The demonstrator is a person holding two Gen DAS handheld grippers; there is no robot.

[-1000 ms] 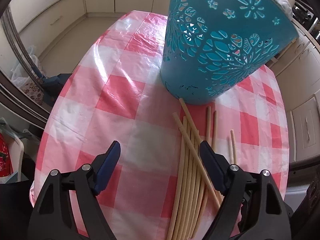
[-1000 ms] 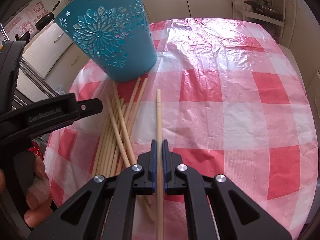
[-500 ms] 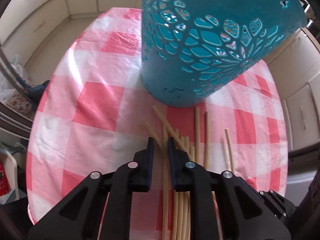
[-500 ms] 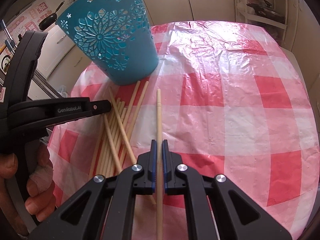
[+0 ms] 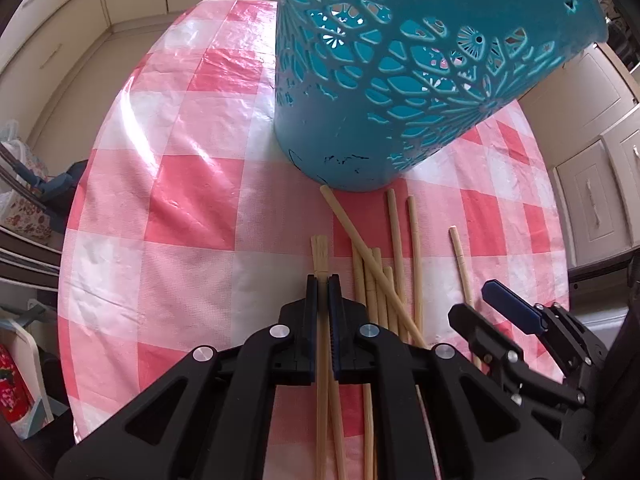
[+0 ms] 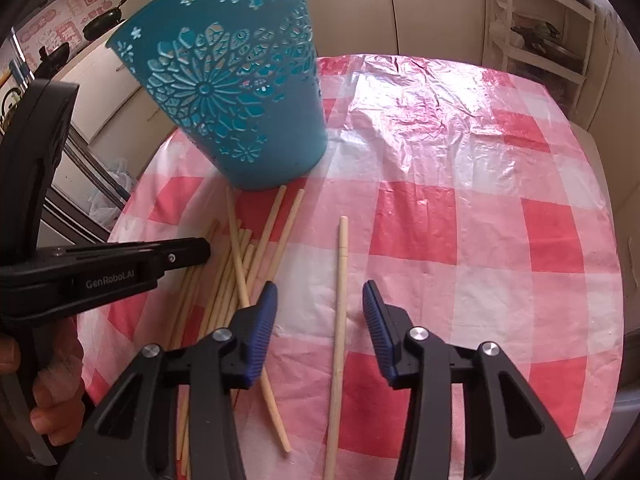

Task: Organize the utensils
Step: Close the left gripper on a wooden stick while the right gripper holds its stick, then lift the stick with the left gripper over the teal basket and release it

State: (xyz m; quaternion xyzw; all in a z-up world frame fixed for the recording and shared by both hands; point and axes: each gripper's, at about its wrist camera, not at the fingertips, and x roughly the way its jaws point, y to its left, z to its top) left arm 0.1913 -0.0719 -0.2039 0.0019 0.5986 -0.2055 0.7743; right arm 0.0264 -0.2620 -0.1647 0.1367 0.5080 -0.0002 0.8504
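The left tongs (image 5: 322, 286) are clamped on one chopstick (image 5: 320, 254) whose long axis runs straight ahead toward the teal basket (image 5: 400, 80) on the desk (image 6: 460, 220). The right tongs (image 6: 319, 312) gape wide astride a lone chopstick (image 6: 340, 280), also pointing toward the basket, right of the loose pile (image 6: 228, 276).

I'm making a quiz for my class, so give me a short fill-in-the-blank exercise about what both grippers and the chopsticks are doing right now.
1. The left gripper is shut on a ____.
2. The right gripper has its jaws ____ around the lone chopstick.
3. The teal basket stands on a red and white ____ tablecloth.

Missing words: chopstick; open; checked
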